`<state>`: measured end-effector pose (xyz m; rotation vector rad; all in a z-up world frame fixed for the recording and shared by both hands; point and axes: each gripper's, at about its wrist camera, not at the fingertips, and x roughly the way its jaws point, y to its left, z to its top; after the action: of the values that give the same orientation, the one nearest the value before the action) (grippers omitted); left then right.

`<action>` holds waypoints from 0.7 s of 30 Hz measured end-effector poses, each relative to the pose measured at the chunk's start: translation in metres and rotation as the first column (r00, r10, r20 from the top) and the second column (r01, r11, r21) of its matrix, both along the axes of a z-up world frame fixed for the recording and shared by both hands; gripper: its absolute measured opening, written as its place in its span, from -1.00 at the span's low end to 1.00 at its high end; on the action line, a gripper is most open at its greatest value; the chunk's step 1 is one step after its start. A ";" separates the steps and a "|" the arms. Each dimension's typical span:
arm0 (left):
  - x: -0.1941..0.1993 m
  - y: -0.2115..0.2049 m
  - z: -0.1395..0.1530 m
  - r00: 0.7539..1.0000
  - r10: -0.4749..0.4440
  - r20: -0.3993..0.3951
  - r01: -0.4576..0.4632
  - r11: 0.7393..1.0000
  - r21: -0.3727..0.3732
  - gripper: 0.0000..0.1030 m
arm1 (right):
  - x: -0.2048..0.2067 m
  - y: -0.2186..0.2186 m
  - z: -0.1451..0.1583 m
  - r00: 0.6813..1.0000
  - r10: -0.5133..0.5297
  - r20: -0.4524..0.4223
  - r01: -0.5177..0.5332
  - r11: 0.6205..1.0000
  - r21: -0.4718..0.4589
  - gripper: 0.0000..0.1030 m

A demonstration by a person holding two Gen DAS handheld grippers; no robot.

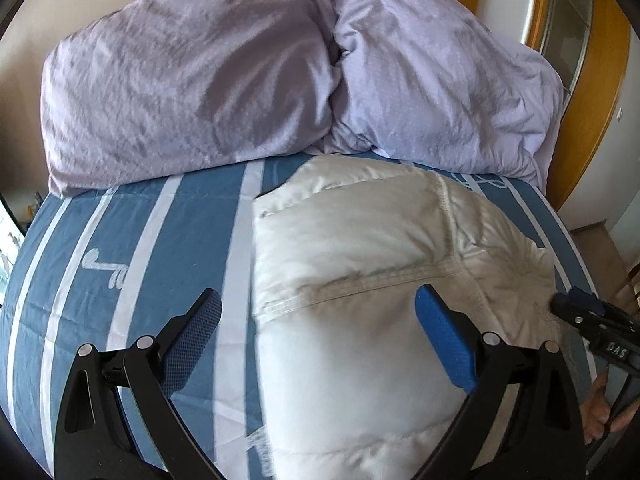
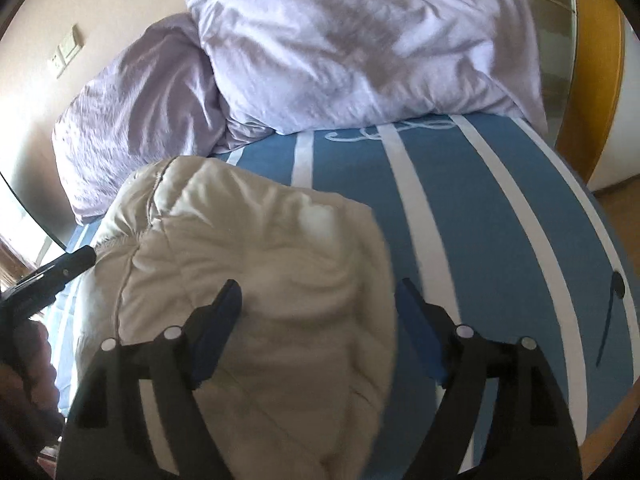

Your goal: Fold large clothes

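The white padded jacket (image 1: 360, 280) lies folded in a puffy bundle on the blue striped sheet (image 1: 132, 248) of the bed, its far edge close to the two lilac pillows (image 1: 192, 80) heaped at the head. The left gripper (image 1: 318, 312) hangs over the jacket's near left part with its jaws wide: one blue pad (image 1: 444, 344) is above the white fabric, the other is over bare sheet just off the jacket's left edge, and neither presses on anything. In the right wrist view the right gripper (image 2: 318, 300) hovers over the jacket's right half, jaws likewise spread well apart; the left finger sits over the quilted cloth and the right finger is about at the jacket's right border, with cloth below the gap but not pinched. Both tools point forward and downward toward the bed, side by side. Each shows at the edge of the other's view: the right one's black tip at the far right of the left view, with a hand (image 1: 600, 412) gripping below it, and the left one's dark tip at the left of the right view.
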<state>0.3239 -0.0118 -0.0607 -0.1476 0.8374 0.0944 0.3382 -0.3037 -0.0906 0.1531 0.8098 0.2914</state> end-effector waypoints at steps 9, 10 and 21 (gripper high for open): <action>-0.006 0.026 -0.013 0.996 0.015 -0.086 -0.024 0.994 -0.103 0.91 | 0.022 -0.030 -0.027 0.975 0.071 -0.211 -0.018 0.970 0.243 0.96; -0.006 0.027 -0.016 0.996 0.011 -0.093 -0.022 0.993 -0.117 0.91 | 0.026 -0.031 -0.032 0.967 0.089 -0.237 -0.022 0.962 0.273 0.96; 0.003 0.046 -0.038 0.987 -0.026 -0.156 -0.032 0.933 -0.360 0.94 | 0.050 -0.021 -0.073 0.891 0.227 -0.393 -0.011 0.877 0.481 0.97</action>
<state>0.3271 0.0345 -0.0990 -0.4939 1.0088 -0.0480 0.3881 -0.3248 -0.1636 0.6456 1.1934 0.5875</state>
